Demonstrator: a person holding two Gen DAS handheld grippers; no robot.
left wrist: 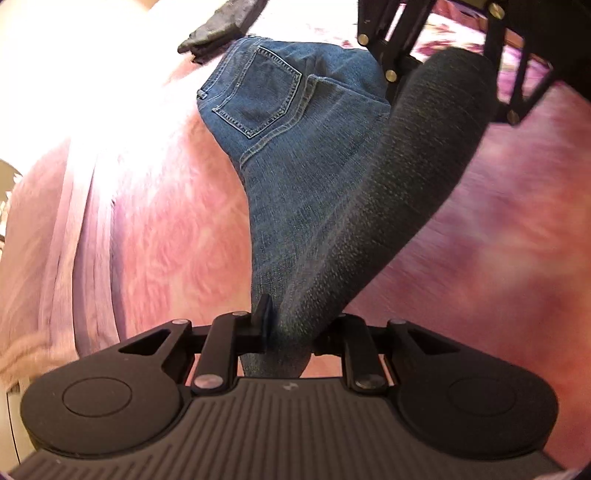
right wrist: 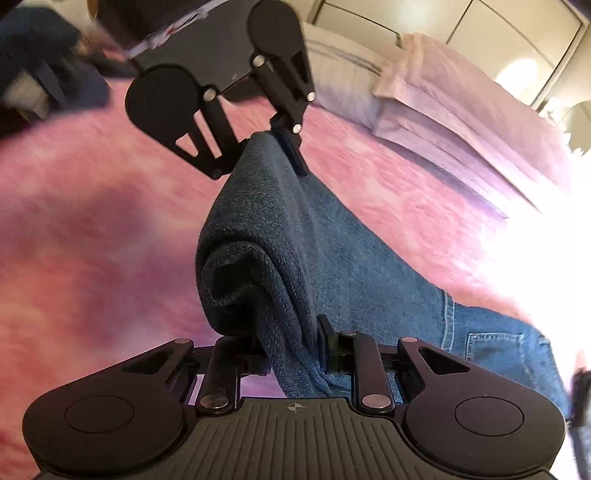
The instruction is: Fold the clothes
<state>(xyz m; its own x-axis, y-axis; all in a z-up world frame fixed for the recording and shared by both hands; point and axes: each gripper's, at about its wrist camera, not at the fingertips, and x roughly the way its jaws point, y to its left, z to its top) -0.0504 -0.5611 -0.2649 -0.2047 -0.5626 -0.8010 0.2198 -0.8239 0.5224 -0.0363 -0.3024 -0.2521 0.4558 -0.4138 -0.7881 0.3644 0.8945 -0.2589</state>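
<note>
A pair of blue jeans (left wrist: 280, 155) hangs lifted over a pink fuzzy bedcover (left wrist: 159, 229), its back pocket (left wrist: 258, 92) facing the left wrist camera. My left gripper (left wrist: 295, 326) is shut on a bunched edge of the denim. The leg end stretches up to my right gripper (left wrist: 443, 81), which clamps it too. In the right wrist view my right gripper (right wrist: 291, 343) is shut on a rolled fold of the jeans (right wrist: 280, 236). My left gripper (right wrist: 267, 155) pinches the same fold farther off. The waist part with the pocket (right wrist: 495, 350) lies on the bedcover (right wrist: 92, 229).
A dark folded garment (left wrist: 221, 26) lies beyond the jeans. A folded lilac blanket (right wrist: 461, 110) and a white striped pillow (right wrist: 340, 70) sit at the bed's head, with pale wardrobe doors (right wrist: 480, 29) behind. Strong glare washes out one side.
</note>
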